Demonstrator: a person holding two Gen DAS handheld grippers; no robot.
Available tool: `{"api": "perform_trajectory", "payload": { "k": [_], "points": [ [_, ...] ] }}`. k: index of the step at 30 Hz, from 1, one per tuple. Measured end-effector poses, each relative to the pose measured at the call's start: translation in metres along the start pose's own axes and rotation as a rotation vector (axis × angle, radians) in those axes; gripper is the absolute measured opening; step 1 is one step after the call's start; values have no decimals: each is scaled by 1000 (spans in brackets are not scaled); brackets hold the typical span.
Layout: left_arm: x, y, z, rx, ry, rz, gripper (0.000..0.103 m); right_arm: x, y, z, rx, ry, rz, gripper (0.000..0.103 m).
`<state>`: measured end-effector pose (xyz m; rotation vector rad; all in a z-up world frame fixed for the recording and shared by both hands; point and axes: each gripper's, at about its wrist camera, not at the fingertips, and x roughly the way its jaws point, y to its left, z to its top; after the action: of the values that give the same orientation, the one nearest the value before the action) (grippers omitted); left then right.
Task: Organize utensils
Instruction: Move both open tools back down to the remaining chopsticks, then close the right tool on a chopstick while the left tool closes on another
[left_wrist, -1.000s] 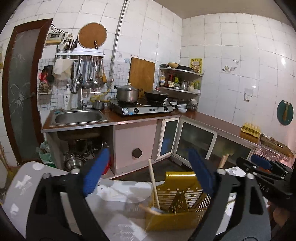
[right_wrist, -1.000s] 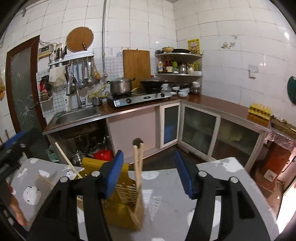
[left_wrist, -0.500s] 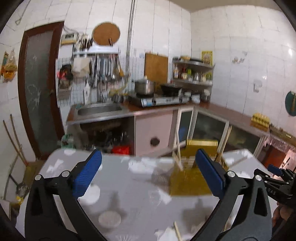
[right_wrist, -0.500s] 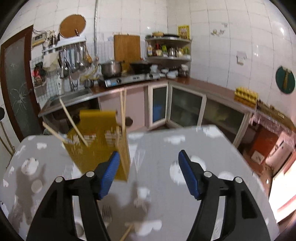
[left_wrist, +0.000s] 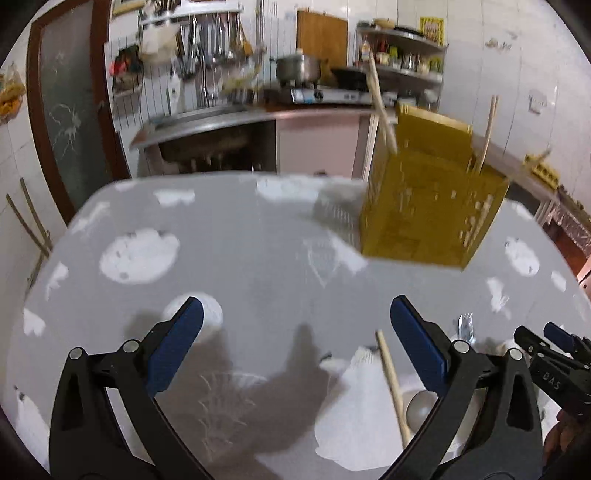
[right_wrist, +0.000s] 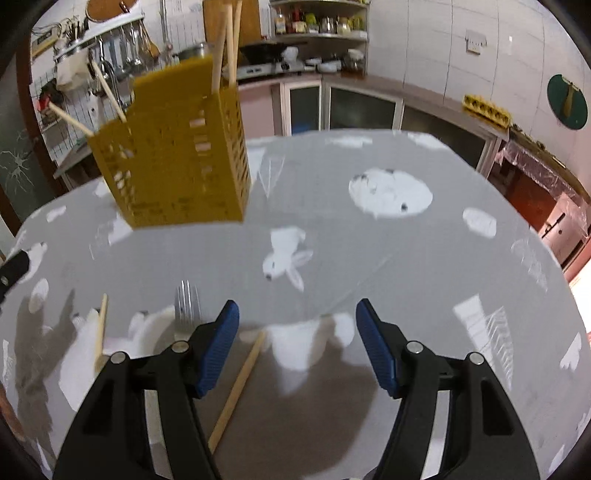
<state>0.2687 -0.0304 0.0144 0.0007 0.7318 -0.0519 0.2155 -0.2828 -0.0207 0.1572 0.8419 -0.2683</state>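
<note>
A yellow perforated utensil holder (left_wrist: 428, 199) (right_wrist: 173, 158) stands on the grey table with several wooden chopsticks (right_wrist: 225, 40) sticking out of it. On the near side of the table lie a metal fork (right_wrist: 186, 306) (left_wrist: 464, 326), a wooden chopstick (right_wrist: 236, 391), a wooden-handled spoon (left_wrist: 393, 384) and another wooden stick (right_wrist: 100, 328). My left gripper (left_wrist: 291, 343) is open and empty above the table. My right gripper (right_wrist: 297, 339) is open and empty, just past the fork and chopstick. It also shows in the left wrist view (left_wrist: 554, 365).
The table (right_wrist: 369, 258) has a grey cloth with white animal prints and rounded edges. Beyond it are a sink counter (left_wrist: 207, 118), a stove with a pot (left_wrist: 299, 70), shelves (right_wrist: 321, 22) and a brown door (left_wrist: 66, 103).
Both grippers have pulled back and tilted down from the holder. The tabletop with the loose fork, spoon and chopsticks has come into view. Both stay open.
</note>
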Motion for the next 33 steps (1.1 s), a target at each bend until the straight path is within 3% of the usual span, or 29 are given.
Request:
{"api": "perform_trajectory", "payload": {
  "k": [2, 7, 11, 13, 20, 23, 25, 29, 33],
  "points": [
    [11, -5, -8, 10, 29, 5, 98, 4, 4, -4, -1, 21, -5, 62],
    [23, -19, -20, 43, 71, 14, 98, 15, 12, -11, 10, 80, 0, 39],
    [29, -25, -23, 47, 94, 9, 98, 17, 17, -14, 18, 86, 1, 28],
    [36, -27, -25, 46, 120, 3, 98, 17, 21, -13, 0, 86, 8, 10],
    [45, -36, -26, 47, 167, -42, 89, 21, 12, -5, -2, 80, 54, 10],
    [49, -44, -25, 64, 190, -67, 77, 22, 7, 3, -6, 75, 57, 9],
    [54, -47, -25, 68, 221, -89, 64, 23, 2, 8, -1, 70, 59, 9],
    [58, -54, -24, 85, 236, -91, 52, 25, -5, 14, 6, 68, 69, 9],
    [60, -64, -20, 102, 263, -110, 28, 30, -7, 15, 9, 68, 83, 9]
  ]
}}
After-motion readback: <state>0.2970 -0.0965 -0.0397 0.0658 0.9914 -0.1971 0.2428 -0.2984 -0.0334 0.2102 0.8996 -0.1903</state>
